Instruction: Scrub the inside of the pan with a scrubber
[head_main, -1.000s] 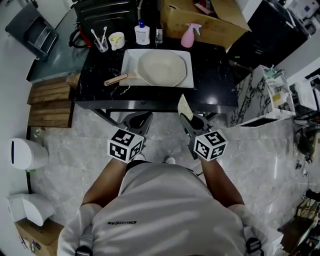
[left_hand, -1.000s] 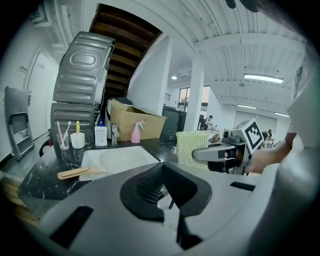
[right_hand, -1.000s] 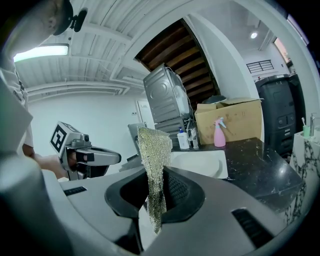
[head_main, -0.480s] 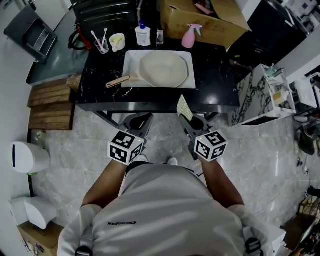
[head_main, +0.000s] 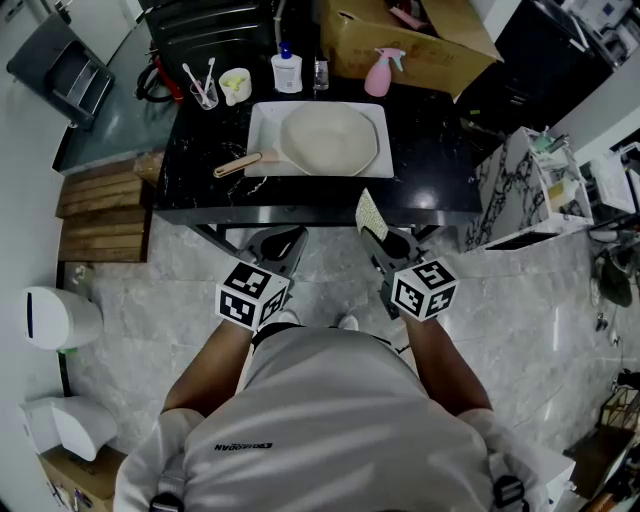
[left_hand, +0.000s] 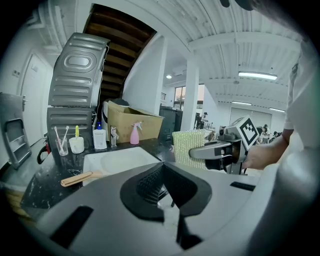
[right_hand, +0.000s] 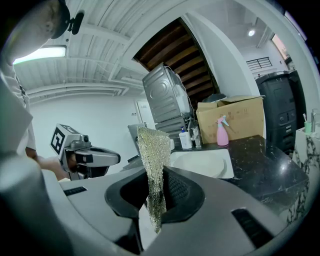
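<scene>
Black table ahead of me, white tray on it, pan lying inside the tray. My left gripper is pressed together, empty. My right gripper clamps the scrubber upright, just short of the table's near edge.

Overhead plus low views, table shared

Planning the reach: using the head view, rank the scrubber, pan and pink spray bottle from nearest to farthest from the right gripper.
1. Scrubber, held in the right gripper.
2. Pan, on the white tray.
3. Pink spray bottle, at the table's far edge.
</scene>
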